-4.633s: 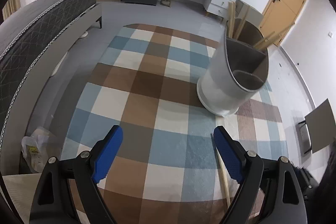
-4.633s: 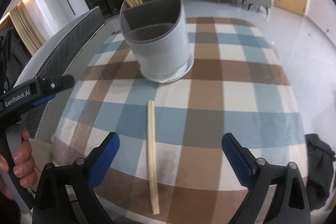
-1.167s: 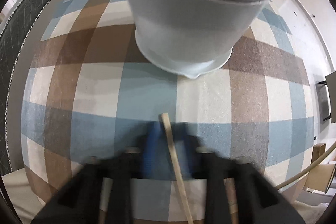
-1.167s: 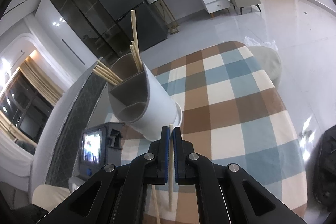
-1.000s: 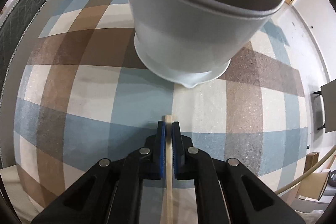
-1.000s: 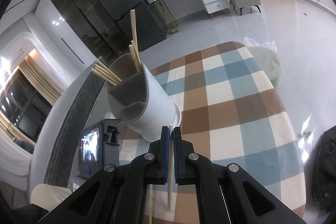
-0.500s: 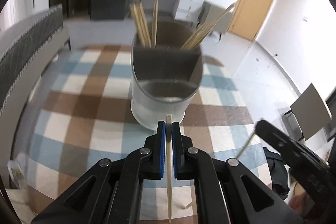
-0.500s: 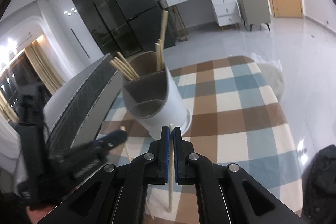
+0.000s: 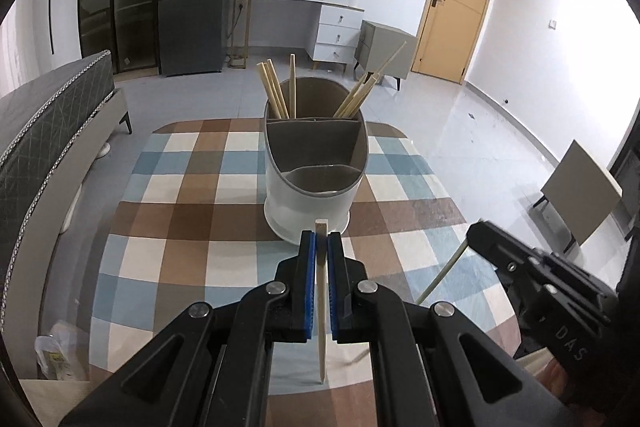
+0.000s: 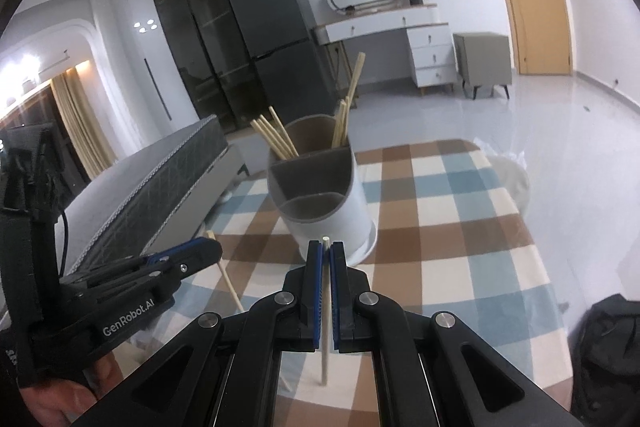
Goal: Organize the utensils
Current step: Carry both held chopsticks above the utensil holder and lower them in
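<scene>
A white utensil holder with grey compartments stands mid-table on the checked cloth. Several chopsticks lean in its two back compartments; the front one looks empty. My left gripper is shut on one wooden chopstick, held in the air just short of the holder. In the right wrist view my right gripper is shut on another chopstick, also in front of the holder. Each gripper shows in the other's view: the right gripper at the right, the left gripper at the left.
A grey mattress runs along the table's left side. A plastic bag lies on the floor at lower left, a black bag at the right. A small chair stands right of the table. A hand holds the left gripper.
My left gripper shut on a chopstick lying on the cloth, then rose and tipped upward with it. The right gripper, holding its chopstick, drew in beside the left one.
</scene>
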